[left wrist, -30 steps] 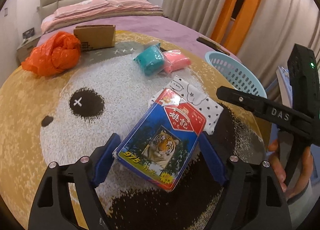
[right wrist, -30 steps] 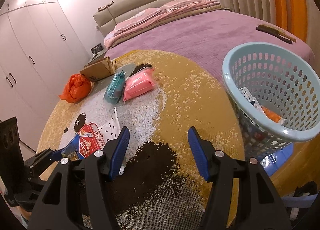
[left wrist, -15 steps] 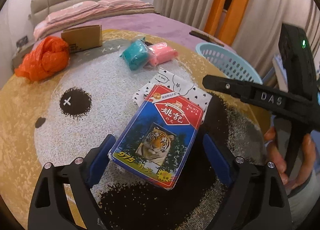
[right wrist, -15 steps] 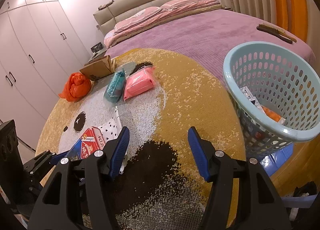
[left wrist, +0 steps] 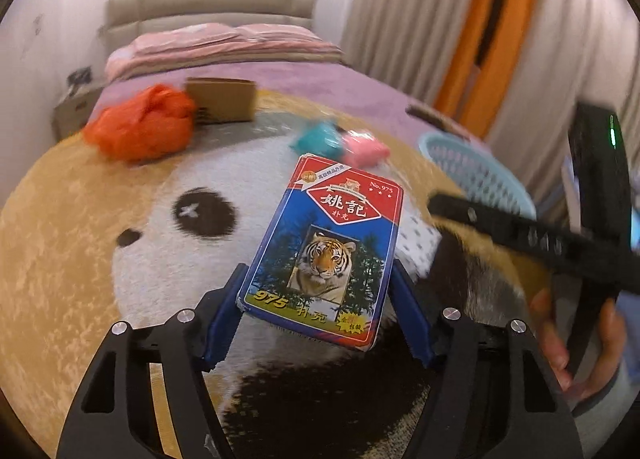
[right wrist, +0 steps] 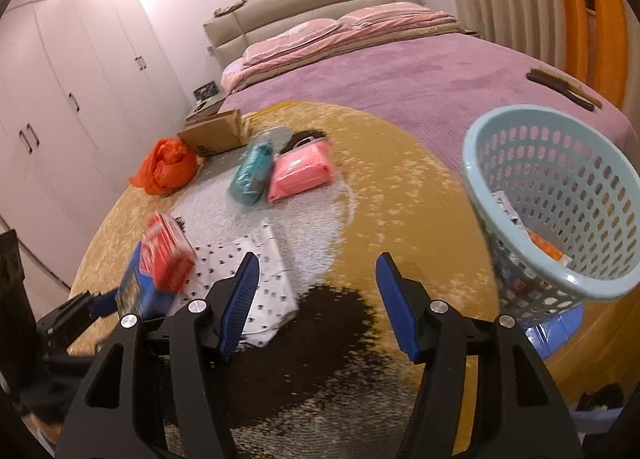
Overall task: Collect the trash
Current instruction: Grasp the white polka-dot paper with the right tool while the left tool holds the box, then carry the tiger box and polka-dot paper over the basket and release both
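Card box (left wrist: 324,255) now lifted off the rug (left wrist: 60,259), clamped in left gripper (left wrist: 316,299); right gripper (right wrist: 316,299) open, empty; ready for carrying to basket (right wrist: 560,195).

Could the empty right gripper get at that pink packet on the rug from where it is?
Probably yes. The right gripper is open and empty, and the pink packet lies ahead on the rug with its near side uncovered; only the teal packet touches its left edge.
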Demonstrator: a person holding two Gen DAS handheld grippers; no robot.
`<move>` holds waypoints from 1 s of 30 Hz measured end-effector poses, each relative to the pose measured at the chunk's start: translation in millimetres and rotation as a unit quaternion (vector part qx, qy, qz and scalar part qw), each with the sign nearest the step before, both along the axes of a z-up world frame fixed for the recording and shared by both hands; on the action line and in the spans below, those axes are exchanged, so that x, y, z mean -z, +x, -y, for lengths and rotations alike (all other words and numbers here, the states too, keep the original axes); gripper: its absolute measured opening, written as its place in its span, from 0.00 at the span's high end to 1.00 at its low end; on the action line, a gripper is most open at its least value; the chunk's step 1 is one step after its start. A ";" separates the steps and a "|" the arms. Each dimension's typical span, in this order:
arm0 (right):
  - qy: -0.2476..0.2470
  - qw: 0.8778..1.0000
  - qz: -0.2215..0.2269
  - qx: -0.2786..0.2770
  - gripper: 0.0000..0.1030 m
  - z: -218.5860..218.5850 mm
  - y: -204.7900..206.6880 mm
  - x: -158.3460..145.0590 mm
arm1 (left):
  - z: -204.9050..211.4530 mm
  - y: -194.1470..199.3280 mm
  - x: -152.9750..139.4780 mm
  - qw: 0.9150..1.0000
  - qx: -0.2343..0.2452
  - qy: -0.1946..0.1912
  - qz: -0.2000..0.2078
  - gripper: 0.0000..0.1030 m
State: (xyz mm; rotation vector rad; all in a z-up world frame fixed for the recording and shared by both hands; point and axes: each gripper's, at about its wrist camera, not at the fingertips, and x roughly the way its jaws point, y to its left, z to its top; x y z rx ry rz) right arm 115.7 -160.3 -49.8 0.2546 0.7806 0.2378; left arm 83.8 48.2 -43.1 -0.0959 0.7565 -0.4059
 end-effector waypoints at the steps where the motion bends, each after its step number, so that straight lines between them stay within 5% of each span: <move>1: -0.004 1.000 -0.008 -0.011 0.44 -5.5 3.6 0.0 | -10.1 3.6 1.4 1.000 -0.008 -0.027 -0.009 0.35; 5: -0.054 0.997 -0.042 -0.045 0.44 -31.3 19.4 6.0 | -32.4 7.3 2.4 0.995 -0.015 -0.098 -0.016 0.35; 9: -0.094 0.992 -0.033 -0.078 0.45 -53.1 17.3 6.1 | -27.0 4.3 0.8 0.996 -0.014 -0.084 -0.006 0.35; 10: -0.108 0.990 -0.030 -0.085 0.49 -58.8 15.3 6.2 | -22.3 3.4 -0.1 0.997 -0.014 -0.072 -0.001 0.35; 12: -0.129 0.985 -0.019 -0.111 0.73 -70.7 10.1 5.8 | -16.4 2.9 -0.9 0.998 -0.014 -0.059 0.004 0.35; 18: -0.142 0.982 -0.002 -0.126 0.95 -77.4 1.3 4.2 | -22.4 6.0 -0.5 0.998 -0.021 -0.062 -0.001 0.35; 30: -0.106 0.989 0.049 -0.085 0.97 -22.3 -19.8 -30.3 | 23.0 4.7 -36.1 0.999 0.001 -0.024 0.026 0.35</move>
